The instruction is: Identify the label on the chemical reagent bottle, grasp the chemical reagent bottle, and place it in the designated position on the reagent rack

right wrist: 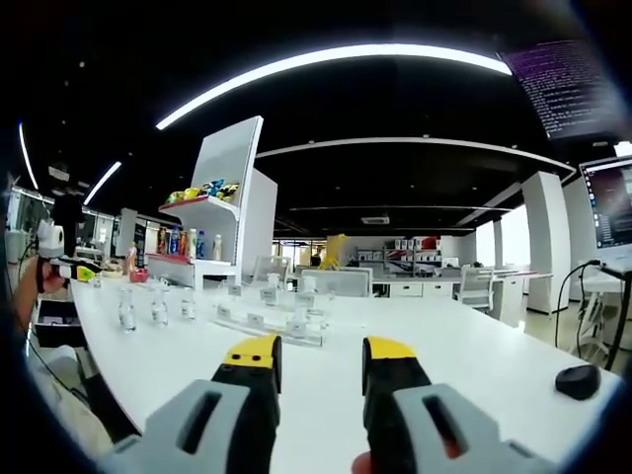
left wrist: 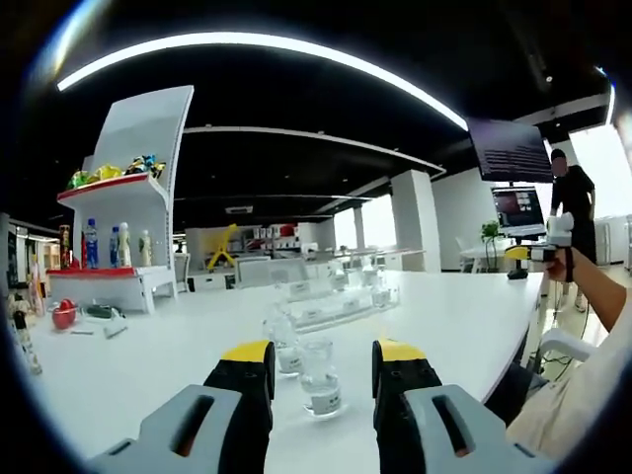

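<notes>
Reagent bottles are what's being dealt with, but biggest first: the white bench [left wrist: 464,316] is seen carrying everything. A clear reagent rack [left wrist: 336,301] is laid mid-bench (probably so the slots can be reached from the front). One small labelled bottle [left wrist: 321,378] is framed between the parted jaws of the left gripper [left wrist: 324,367], nothing clamped yet, label hard to read. The right gripper [right wrist: 316,367] is held open and empty, aimed toward the rack.

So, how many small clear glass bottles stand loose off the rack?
3: near bottle, middle bottle, far bottle, in a row beside the clear rack. Others may be hidden.
</notes>
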A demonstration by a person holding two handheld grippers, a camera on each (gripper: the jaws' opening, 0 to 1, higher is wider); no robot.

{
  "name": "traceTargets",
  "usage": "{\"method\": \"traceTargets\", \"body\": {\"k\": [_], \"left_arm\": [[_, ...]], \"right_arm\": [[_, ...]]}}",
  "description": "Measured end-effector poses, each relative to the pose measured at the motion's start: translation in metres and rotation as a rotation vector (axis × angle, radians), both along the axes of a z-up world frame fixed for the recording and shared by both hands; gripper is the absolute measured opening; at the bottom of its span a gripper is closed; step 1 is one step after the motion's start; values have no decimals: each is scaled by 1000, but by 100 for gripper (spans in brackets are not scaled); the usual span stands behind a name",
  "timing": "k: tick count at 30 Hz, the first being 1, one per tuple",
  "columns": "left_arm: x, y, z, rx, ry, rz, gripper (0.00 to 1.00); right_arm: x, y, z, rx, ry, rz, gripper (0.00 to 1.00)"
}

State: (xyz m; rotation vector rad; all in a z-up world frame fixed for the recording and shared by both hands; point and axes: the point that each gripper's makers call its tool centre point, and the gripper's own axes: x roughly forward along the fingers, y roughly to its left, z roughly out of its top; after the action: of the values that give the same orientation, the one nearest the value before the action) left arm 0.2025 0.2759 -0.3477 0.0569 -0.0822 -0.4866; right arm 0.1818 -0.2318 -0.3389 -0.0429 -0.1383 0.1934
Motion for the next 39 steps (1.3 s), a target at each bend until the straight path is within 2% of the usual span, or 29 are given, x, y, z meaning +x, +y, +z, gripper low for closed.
{"method": "traceTargets", "body": {"k": [4, 10, 20, 28, 31, 39], "left_arm": [[-1, -2, 1, 4, -2, -3, 40], [7, -4, -12, 20, 33, 7, 39], [14, -13, -20, 23, 54, -3, 39], [24, -16, -27, 30, 69, 20, 39], [30, -16, -34, 90, 75, 55, 39], [39, -19, -44, 94, 93, 66, 39]], "right_arm": [[-1, 1, 2, -1, -3, 0, 32], [0, 4, 0, -5, 1, 4, 32], [2, 3, -2, -12, 10, 5, 32], [7, 7, -7, -13, 19, 14, 32], [8, 7, -9, -14, 23, 15, 32], [10, 11, -13, -21, 33, 24, 32]]}}
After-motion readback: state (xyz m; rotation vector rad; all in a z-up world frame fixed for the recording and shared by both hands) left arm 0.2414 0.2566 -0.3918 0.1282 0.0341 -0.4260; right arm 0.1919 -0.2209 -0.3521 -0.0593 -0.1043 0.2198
